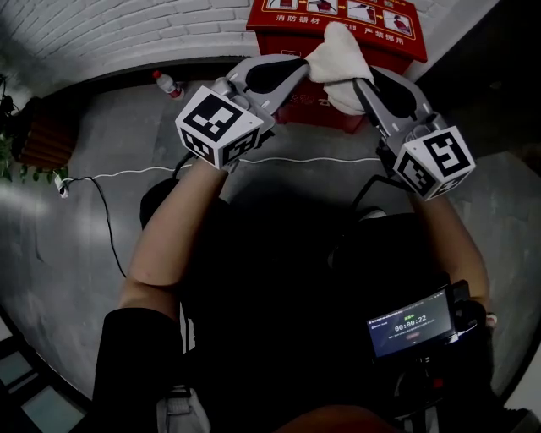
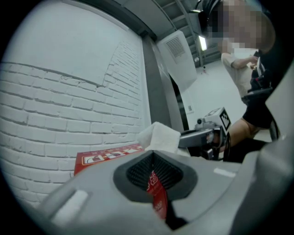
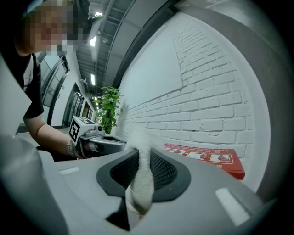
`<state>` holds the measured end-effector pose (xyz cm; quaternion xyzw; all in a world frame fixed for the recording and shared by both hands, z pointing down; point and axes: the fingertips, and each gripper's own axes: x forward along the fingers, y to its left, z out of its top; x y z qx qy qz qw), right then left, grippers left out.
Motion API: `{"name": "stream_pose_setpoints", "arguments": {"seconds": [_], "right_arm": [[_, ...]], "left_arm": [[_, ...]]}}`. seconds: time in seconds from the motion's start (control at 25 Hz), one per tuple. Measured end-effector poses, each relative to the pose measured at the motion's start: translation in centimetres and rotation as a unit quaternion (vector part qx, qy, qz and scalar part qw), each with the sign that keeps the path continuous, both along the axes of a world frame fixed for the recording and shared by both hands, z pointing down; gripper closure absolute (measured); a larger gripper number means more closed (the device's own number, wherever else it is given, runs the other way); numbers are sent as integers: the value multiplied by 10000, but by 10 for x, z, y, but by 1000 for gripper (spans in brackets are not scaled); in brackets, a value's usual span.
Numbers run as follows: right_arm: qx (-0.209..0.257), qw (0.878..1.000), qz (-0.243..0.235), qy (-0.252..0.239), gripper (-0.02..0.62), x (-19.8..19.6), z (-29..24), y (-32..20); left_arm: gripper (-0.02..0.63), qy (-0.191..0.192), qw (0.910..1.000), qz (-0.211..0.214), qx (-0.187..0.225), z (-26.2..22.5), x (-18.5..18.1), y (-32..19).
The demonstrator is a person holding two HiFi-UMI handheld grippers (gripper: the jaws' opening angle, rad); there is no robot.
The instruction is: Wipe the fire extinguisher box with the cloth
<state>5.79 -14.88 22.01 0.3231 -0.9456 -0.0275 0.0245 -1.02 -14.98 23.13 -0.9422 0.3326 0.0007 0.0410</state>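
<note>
against a white brick wall (image 1: 127,25), a person leans over a red fire extinguisher box (image 1: 397,35) on the floor, both grippers raised to its front edge. the right gripper (image 1: 359,84) has its jaws clamped on a bunched white cloth (image 1: 338,51), which stands above the lid and hangs over the front face. the left gripper (image 1: 302,66), just beside the cloth, has its jaws drawn almost together on nothing; the red sliver in the slit is probably the box beyond them. the wiping looks barely under way. done well, it calls for a firm clamp, the wad pressed flat to the lid and drawn across in overlapping passes, edges and front included, with the left gripper steadying the box or held clear of the cloth.
</note>
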Motion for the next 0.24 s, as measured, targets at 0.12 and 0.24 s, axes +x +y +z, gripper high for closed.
{"name": "stream_pose_setpoints", "arguments": {"seconds": [0.12, 0.24], "right_arm": [[6, 10000, 45, 71, 517, 3, 2, -1], [39, 9999, 53, 90, 517, 3, 2, -2]], "left_arm": [[603, 77, 9999, -48, -92, 1, -3, -3], [603, 126, 9998, -104, -150, 2, -6, -7]]}}
